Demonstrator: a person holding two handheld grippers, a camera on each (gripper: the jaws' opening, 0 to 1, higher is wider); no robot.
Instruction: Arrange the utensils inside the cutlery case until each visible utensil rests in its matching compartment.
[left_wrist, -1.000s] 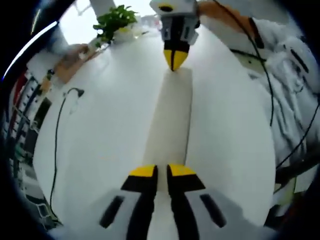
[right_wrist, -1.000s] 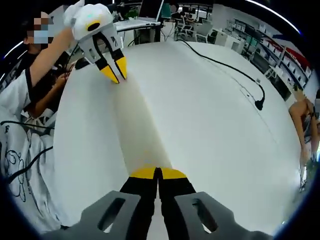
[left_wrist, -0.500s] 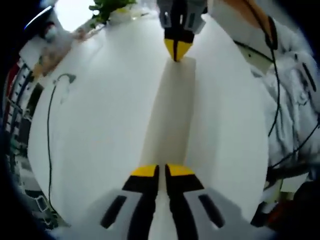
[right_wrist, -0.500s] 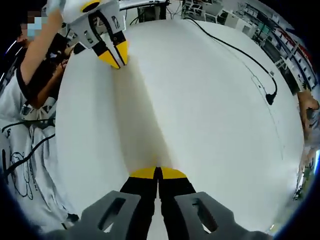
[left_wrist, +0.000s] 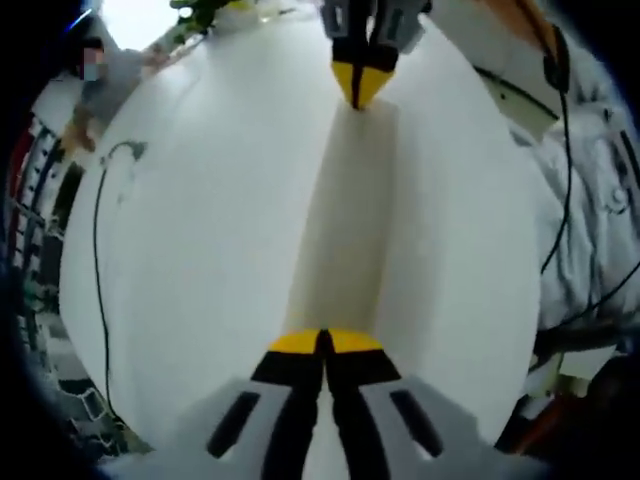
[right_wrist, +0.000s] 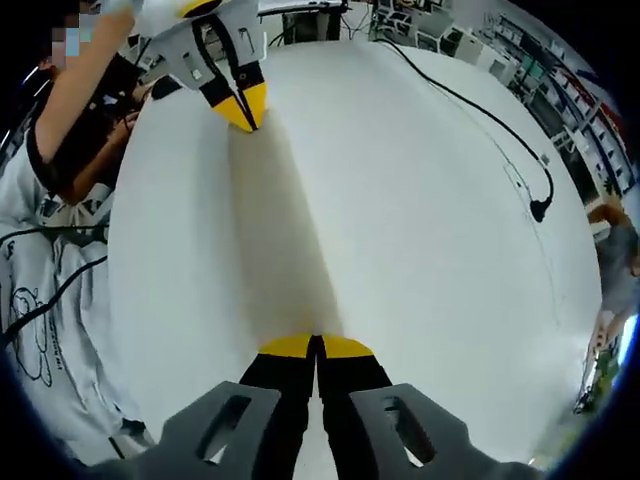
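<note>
A long, flat cream strip (left_wrist: 345, 220) lies stretched across the white table (left_wrist: 200, 260); I cannot tell whether it is the cutlery case. In the left gripper view my left gripper (left_wrist: 322, 342) is shut on its near end. The right gripper (left_wrist: 360, 88) pinches the far end with its yellow tips together. In the right gripper view the same strip (right_wrist: 282, 230) runs from my right gripper (right_wrist: 316, 346), shut on it, up to the left gripper (right_wrist: 246, 106). No utensils are visible.
A black cable (left_wrist: 100, 240) trails over the table's left side, seen also as a cable (right_wrist: 480, 110) in the right gripper view. A person in white clothing (left_wrist: 590, 190) stands along the table edge. Shelving (right_wrist: 560, 60) stands beyond the table.
The left gripper's jaws, slightly apart a second ago, have closed fully on the strip's end. Both cameras have shifted a little; the strip stays stretched between the grippers.
</note>
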